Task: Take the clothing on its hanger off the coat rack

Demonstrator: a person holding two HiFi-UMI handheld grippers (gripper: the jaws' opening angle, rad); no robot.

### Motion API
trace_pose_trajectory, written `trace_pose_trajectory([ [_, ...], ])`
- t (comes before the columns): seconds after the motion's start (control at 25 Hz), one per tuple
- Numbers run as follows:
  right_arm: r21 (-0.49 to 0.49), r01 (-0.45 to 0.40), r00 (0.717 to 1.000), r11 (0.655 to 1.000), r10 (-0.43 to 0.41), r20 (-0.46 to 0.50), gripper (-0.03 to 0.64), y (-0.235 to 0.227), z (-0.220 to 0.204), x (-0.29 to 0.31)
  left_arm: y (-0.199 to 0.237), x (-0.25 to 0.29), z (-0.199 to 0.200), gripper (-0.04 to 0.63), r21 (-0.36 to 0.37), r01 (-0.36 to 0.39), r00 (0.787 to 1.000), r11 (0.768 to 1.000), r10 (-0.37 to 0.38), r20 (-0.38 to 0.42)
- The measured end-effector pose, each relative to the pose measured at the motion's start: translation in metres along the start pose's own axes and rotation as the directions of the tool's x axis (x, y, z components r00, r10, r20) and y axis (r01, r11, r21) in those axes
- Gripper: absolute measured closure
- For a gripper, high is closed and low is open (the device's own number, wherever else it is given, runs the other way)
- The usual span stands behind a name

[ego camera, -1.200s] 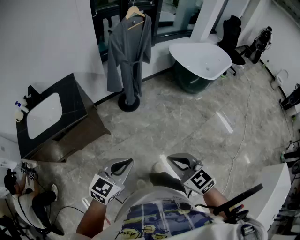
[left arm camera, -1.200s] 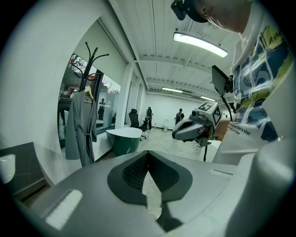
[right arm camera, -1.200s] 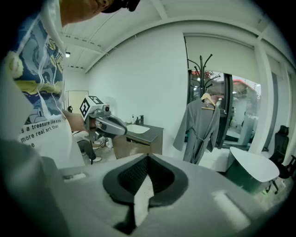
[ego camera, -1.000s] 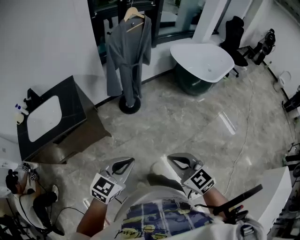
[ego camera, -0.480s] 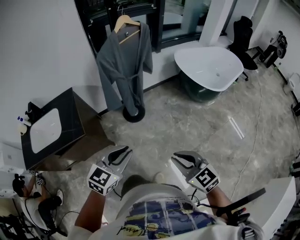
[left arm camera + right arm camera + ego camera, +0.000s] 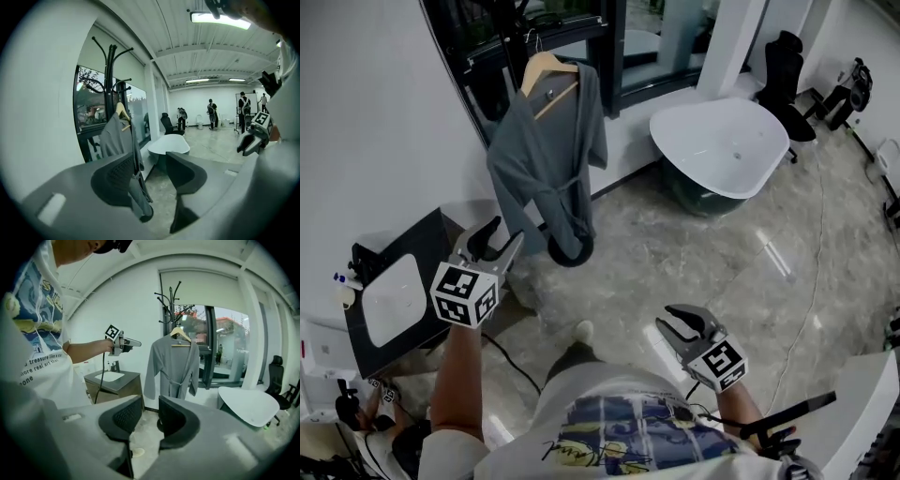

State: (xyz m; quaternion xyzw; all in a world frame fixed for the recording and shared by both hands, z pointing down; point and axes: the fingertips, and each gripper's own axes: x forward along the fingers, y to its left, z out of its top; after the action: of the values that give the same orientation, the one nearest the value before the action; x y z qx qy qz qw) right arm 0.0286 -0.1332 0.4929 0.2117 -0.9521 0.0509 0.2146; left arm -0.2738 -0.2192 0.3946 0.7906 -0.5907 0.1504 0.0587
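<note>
Grey robe [image 6: 546, 159] hangs on a wooden hanger [image 6: 546, 70], hooked on the black coat rack [image 6: 110, 70] in front of a dark window [image 6: 487, 37], upper left of head view. Belt is tied at the waist. The hem drops to the rack's round base [image 6: 572, 251] on the stone floor [image 6: 675, 253].

L claw [image 6: 499, 241] is held up on an outstretched arm, just left of the robe's lower sleeve in head view, not touching it. Its jaws are opening, already a fair way apart, w/ nothing btwn the pads. The L claw view looks through the gap at robe + rack beyond. A black cable [image 6: 101, 376] hangs from this claw.

R claw [image 6: 694, 323] sits low by the person's waist, well apart from the robe. Its jaws are opening too, gap clear, holding nothing. The R claw view faces the robe front-on across the room, w/ the L claw and forearm at left.

White bathtub [image 6: 722, 141] stands right of the rack, w/ a black office chair [image 6: 787, 66] behind it. Sink cabinet [image 6: 394, 300], dark top w/ white basin, is against the wall below the L claw. A few people [image 6: 212, 112] stand far back in the L claw view, too small for detail.
</note>
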Motion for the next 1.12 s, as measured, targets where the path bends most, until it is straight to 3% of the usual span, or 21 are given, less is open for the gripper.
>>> trace_pose_trajectory([
  [0.28,0.039,0.131,0.991,0.991,-0.132,0.026,0.508,-0.04,0.037,0.042,0.114,0.087,0.059,0.31,0.036,-0.034,0.999,0.999,0.034,0.002],
  [0.6,0.119,0.215,0.973,0.969,-0.223,0.054,0.508,-0.05,0.048,0.071,0.148,0.168,0.064,0.288,0.039,0.069,0.99,0.997,-0.063,-0.123],
  [0.68,0.14,0.242,0.967,0.96,-0.25,0.042,0.508,-0.053,0.045,0.07,0.148,0.181,0.056,0.332,0.028,0.115,0.978,0.993,-0.108,-0.178],
  [0.8,0.17,0.275,0.959,0.946,-0.282,0.021,0.508,-0.055,0.035,0.065,0.144,0.189,0.047,0.548,0.031,0.159,0.967,0.987,-0.15,-0.205],
  [0.96,0.19,0.293,0.954,0.937,-0.3,0.007,0.508,-0.052,0.026,0.06,0.141,0.189,0.05,0.571,0.02,0.197,0.967,0.98,-0.191,-0.169],
  [1.12,0.19,0.301,0.952,0.935,-0.306,-0.003,0.508,-0.05,0.026,0.054,0.145,0.188,0.052,0.589,-0.007,0.185,0.972,0.983,-0.184,-0.146],
])
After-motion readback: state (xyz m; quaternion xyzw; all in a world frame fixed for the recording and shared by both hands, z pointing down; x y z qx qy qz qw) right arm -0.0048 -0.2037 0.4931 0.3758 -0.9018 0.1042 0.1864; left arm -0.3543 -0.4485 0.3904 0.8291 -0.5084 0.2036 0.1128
